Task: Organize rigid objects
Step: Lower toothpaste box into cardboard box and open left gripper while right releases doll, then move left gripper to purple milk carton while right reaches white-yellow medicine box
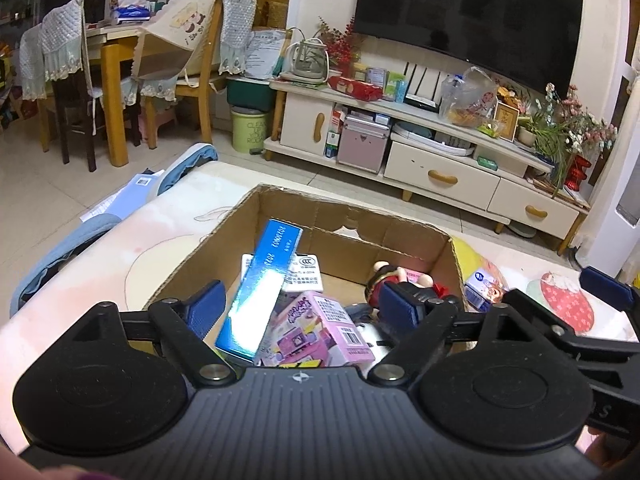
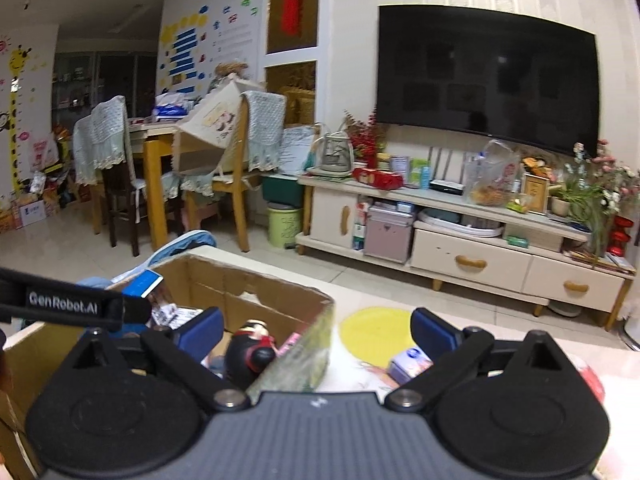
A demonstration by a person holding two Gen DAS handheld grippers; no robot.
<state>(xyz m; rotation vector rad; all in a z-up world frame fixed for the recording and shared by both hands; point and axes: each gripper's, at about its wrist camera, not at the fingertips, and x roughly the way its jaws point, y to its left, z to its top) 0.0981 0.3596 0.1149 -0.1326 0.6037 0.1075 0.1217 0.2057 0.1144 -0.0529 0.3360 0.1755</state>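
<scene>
- our left gripper (image 1: 302,304) hangs spread over the cardboard box (image 1: 224,236), pinching nothing; blue carton (image 1: 260,292) and pink carton (image 1: 316,330) lie inside, collected.
- our right gripper (image 2: 316,330), spread and empty, straddles the box wall; a small carton (image 2: 408,364) waits outside on the table (image 2: 520,364).

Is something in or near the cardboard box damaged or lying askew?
Yes. The cardboard box has a torn, ragged far rim. Inside, the long blue box leans tilted on the other items instead of lying flat. One small package lies outside, on the table.
</scene>
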